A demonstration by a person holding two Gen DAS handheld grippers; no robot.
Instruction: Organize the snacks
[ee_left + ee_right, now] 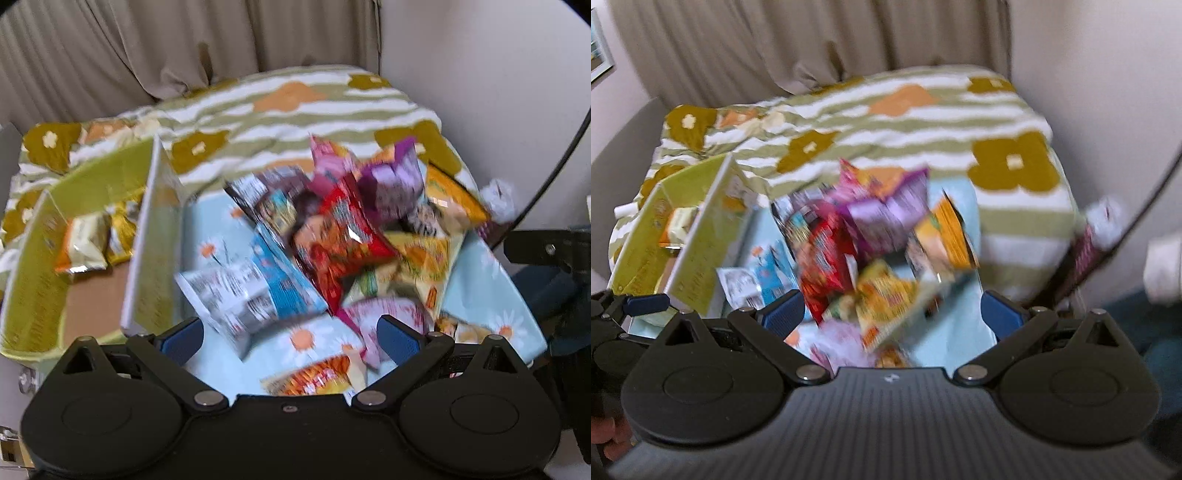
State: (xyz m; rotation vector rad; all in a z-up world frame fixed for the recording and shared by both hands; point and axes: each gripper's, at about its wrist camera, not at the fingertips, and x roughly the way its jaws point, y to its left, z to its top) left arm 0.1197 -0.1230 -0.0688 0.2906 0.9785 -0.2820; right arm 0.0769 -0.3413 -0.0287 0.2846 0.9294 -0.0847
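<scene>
A heap of snack packets lies on a light blue daisy-print cloth [484, 295] [960, 343] on the bed. It includes a red packet [340, 240] [827, 258], a purple one [391, 181] [886, 214], an orange-yellow one [450, 195] [945, 236] and a white-and-blue one [251, 291] [757, 280]. A green cardboard box [33, 280] [646, 236] stands to the left and holds a few pale and gold packets [86, 243]. My left gripper [290, 332] is open just before the white-and-blue packet. My right gripper [892, 312] is open over the heap's near edge. Both views are blurred.
The bed wears a green-striped flower blanket [295, 110] [923, 122]. A beige curtain [147, 40] hangs behind and a white wall [480, 74] is on the right. A dark cable [565, 147] runs down the right side. A hand [609, 435] shows at the lower left.
</scene>
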